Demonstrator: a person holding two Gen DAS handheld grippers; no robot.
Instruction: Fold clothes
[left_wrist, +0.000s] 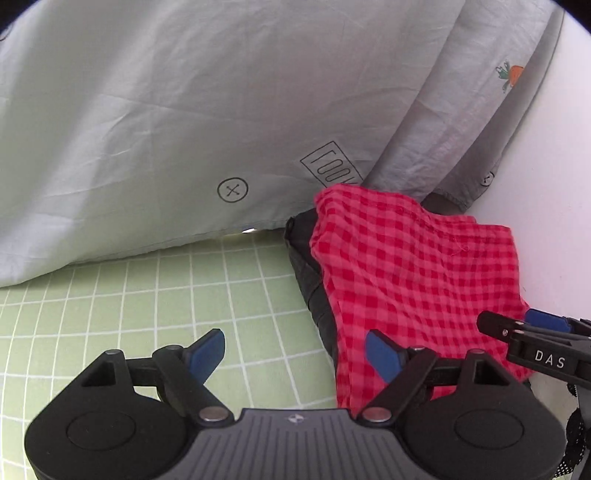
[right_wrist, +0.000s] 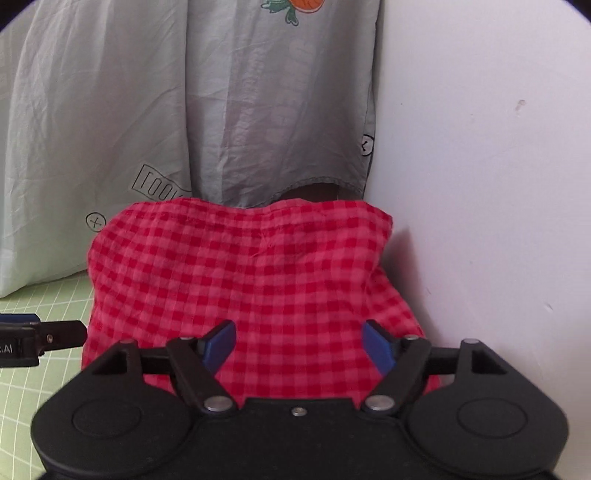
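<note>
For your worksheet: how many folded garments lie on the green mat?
2: a red checked cloth on top and a dark garment beneath it, beside the wall. More may be hidden underneath.

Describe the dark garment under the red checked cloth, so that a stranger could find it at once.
Start at the green grid mat, below the hanging grey sheet. At the mat's right edge lies the red checked cloth; the dark garment shows only as a strip along its left side. It alone is plain and near black.

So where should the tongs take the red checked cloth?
Probably at the near hem of the red checked cloth, coming from the front: it drapes over a dark folded garment, and that edge hangs nearest the open right tongs. The left tongs, also open, could pinch its left edge.
</note>
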